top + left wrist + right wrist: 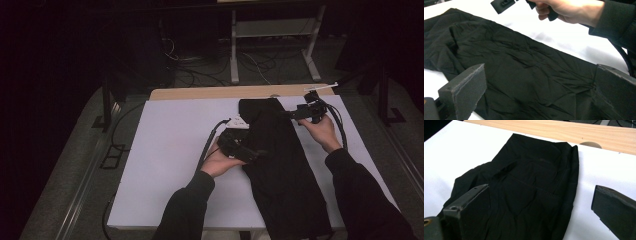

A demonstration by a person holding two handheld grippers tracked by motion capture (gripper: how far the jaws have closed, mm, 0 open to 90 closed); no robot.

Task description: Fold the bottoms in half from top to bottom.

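A black garment point(280, 165), folded into a long strip, lies on the white table cover point(170, 150) and runs from the far middle to the near right edge. My left gripper point(256, 153) is at its left edge, low over the cloth. In the left gripper view the left gripper point(539, 97) is open, with creased cloth point(524, 62) spread under the wide gap. My right gripper point(294, 114) hovers at the garment's far right end. In the right gripper view the right gripper point(540, 207) is open above the waistband end point(534, 177).
A bare wooden strip point(200, 93) edges the table's far side, with a round cut-out point(590, 144). Behind it stands a metal desk frame point(272, 30) over tangled floor cables point(200, 65). White surface stretches left of the garment. The right hand point(571, 11) shows in the left gripper view.
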